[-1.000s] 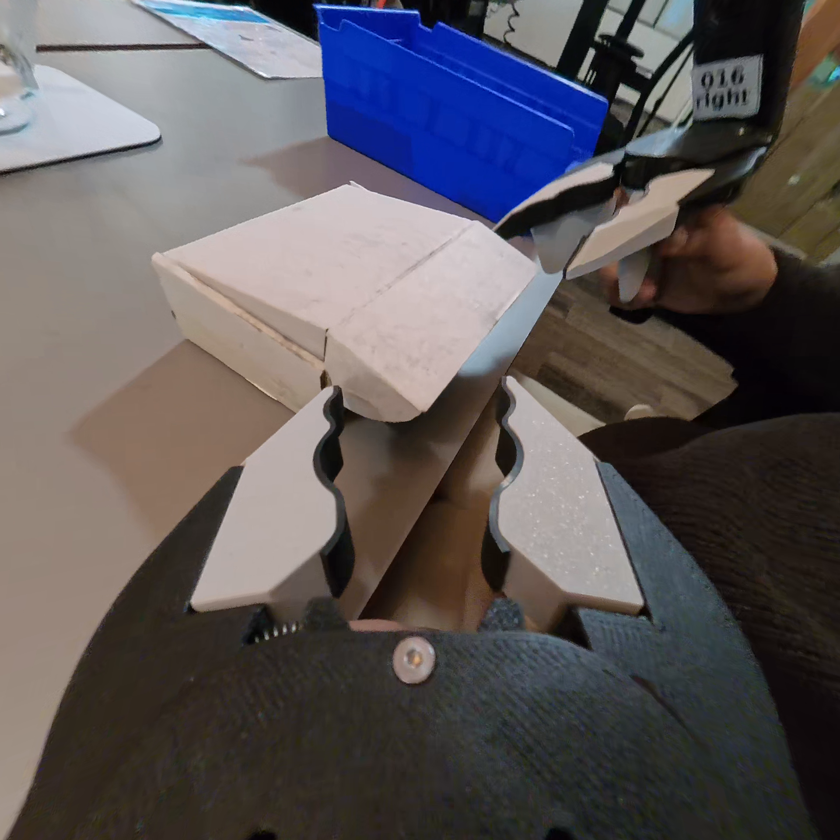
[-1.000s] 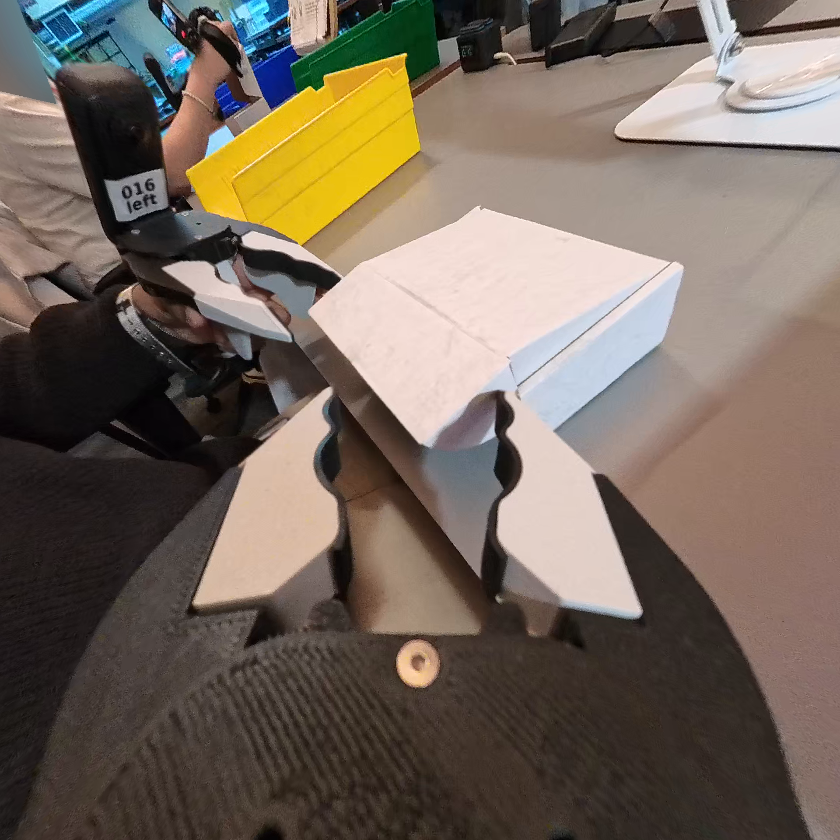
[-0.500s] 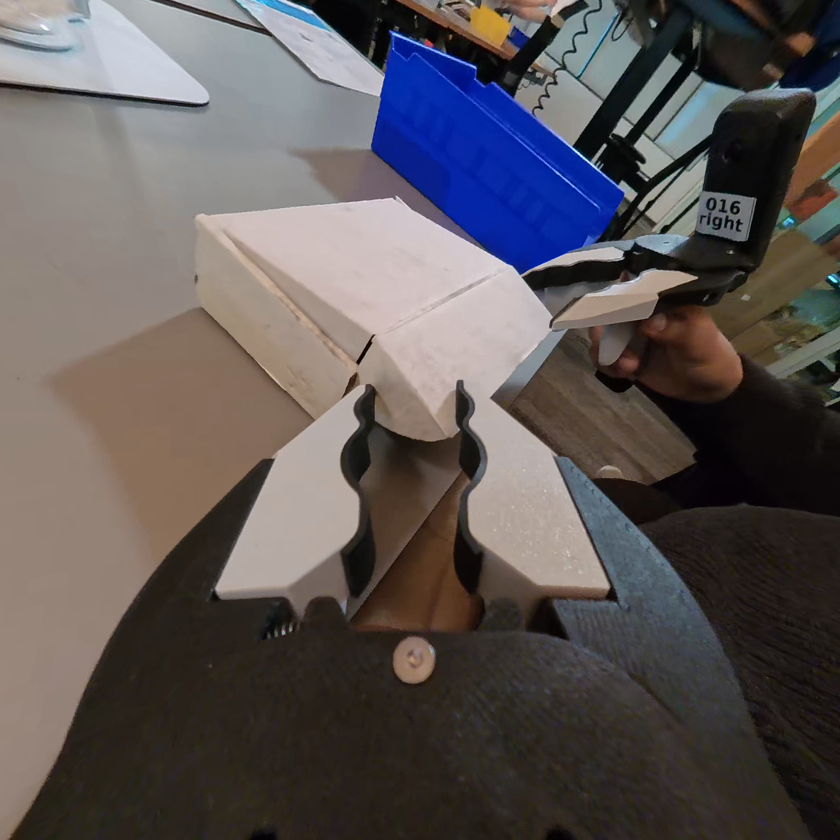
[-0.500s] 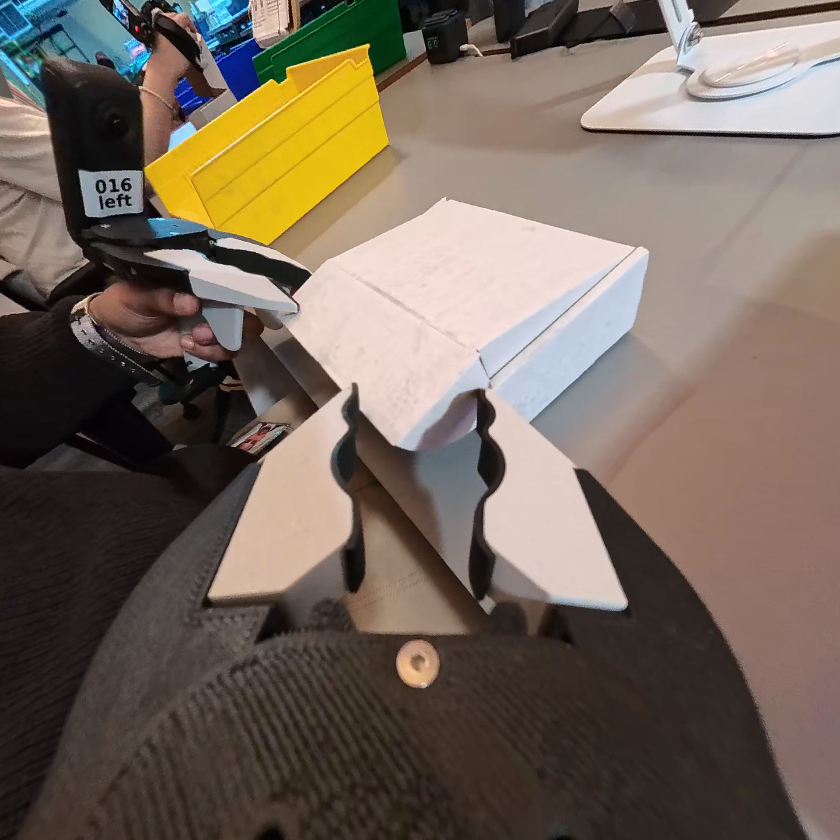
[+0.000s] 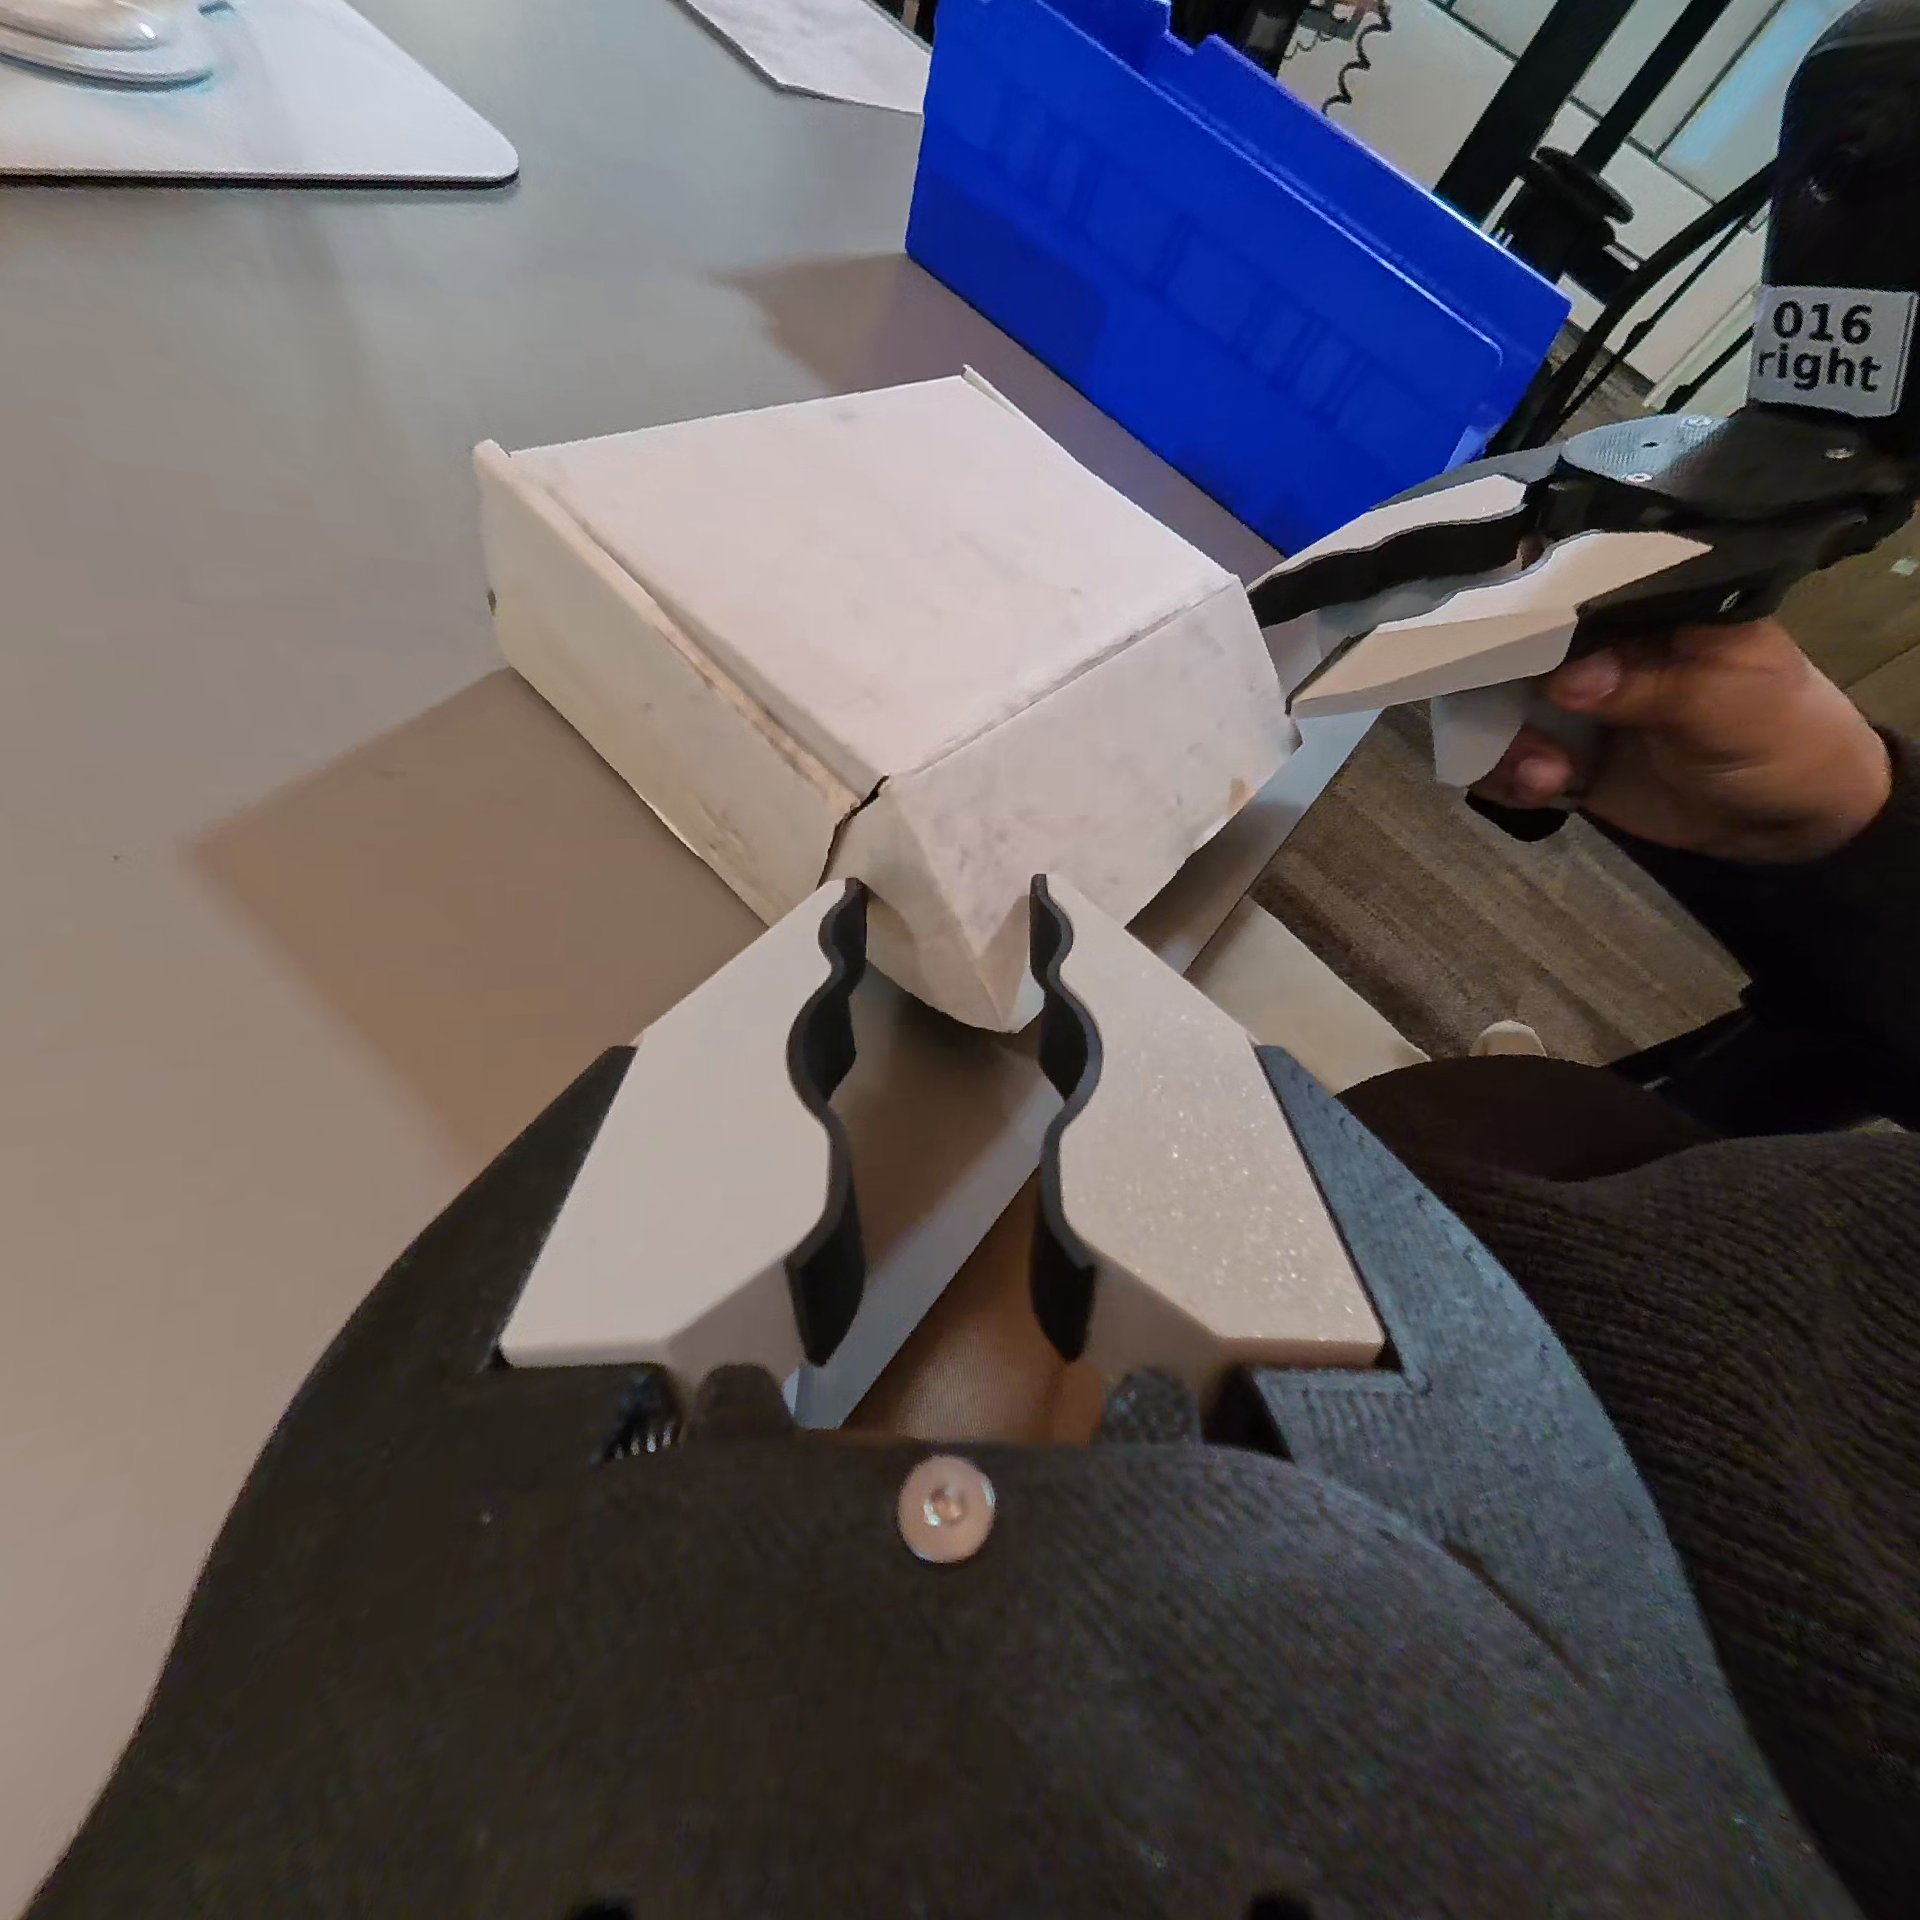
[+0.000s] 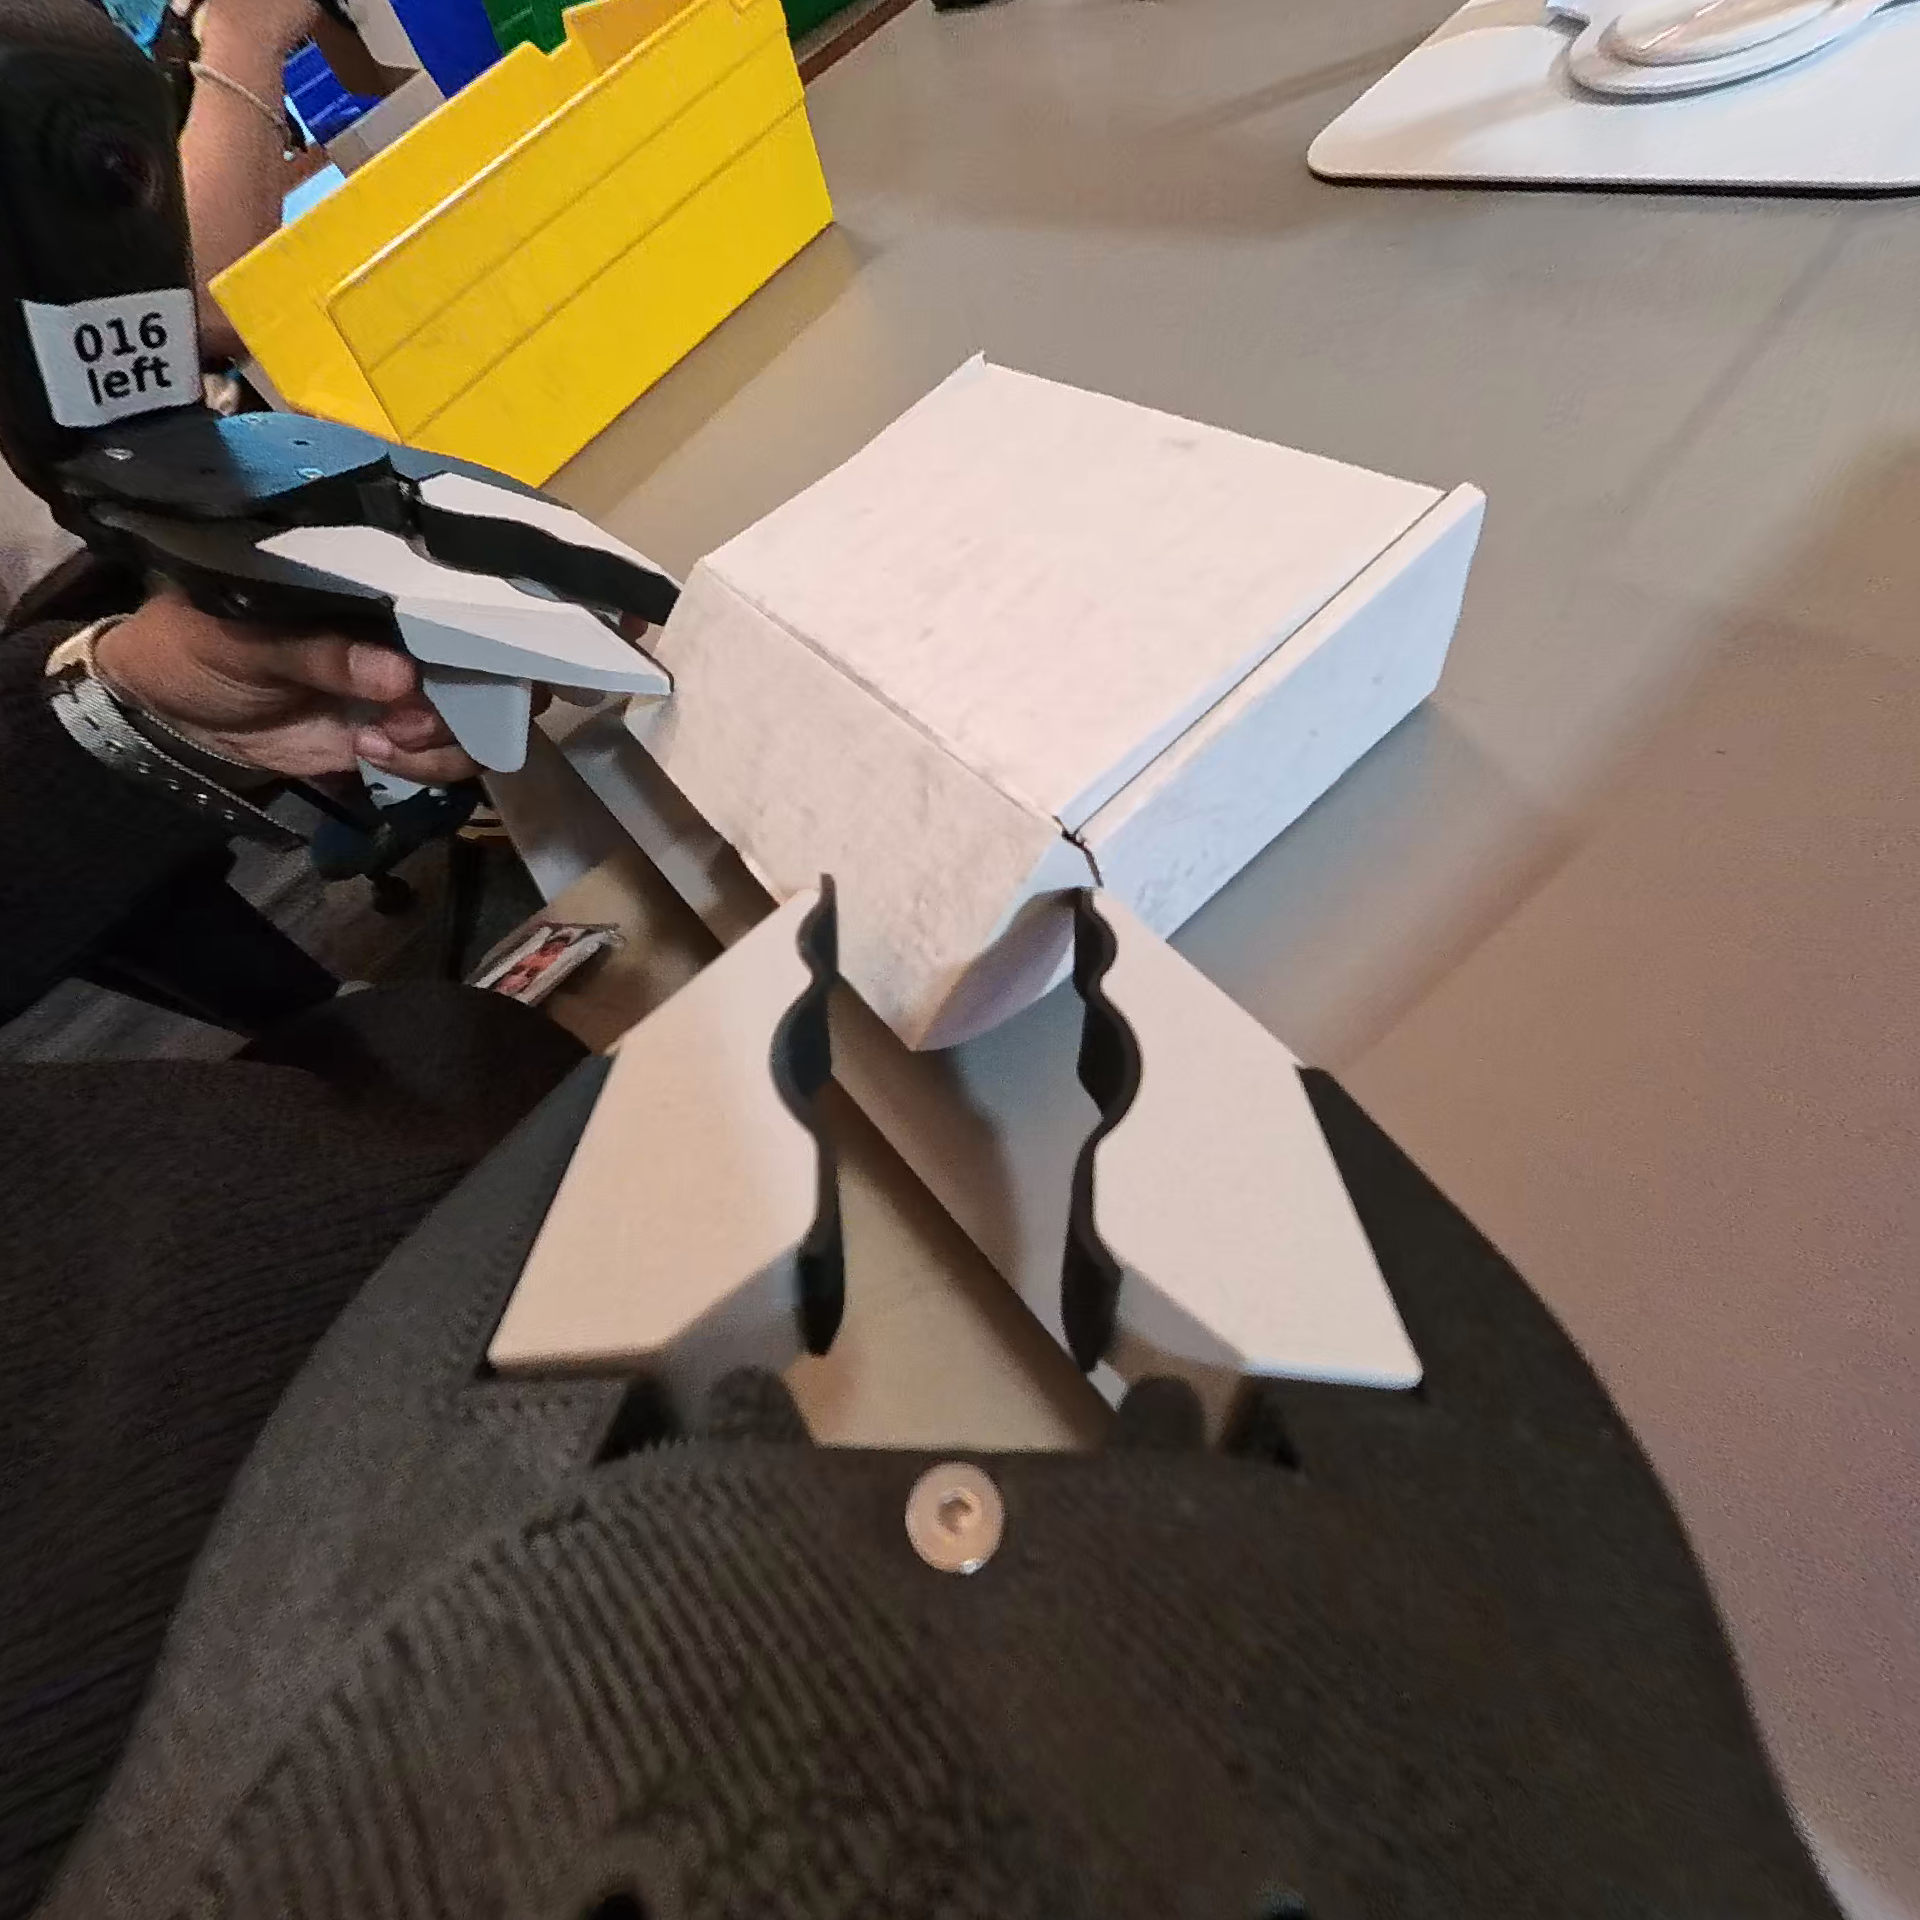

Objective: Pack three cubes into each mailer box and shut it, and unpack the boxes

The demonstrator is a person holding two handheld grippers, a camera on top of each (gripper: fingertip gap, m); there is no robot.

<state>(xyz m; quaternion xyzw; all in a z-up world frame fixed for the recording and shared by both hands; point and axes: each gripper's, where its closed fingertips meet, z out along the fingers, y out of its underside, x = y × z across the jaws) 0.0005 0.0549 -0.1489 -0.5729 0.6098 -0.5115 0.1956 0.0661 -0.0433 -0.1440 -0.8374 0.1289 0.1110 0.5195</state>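
Your mailer box (image 5: pixel 883 582) at the table's near edge has its lid down but the front flap (image 5: pixel 1070 790) untucked; each hand-held gripper (image 5: pixel 945 914) (image 6: pixel 951 920) stands narrowly parted around a flap corner.

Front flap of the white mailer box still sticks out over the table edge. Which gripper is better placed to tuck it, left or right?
Roughly even, slight edge left. The left gripper brackets one corner of the front flap; the right gripper brackets the other. Both are open.
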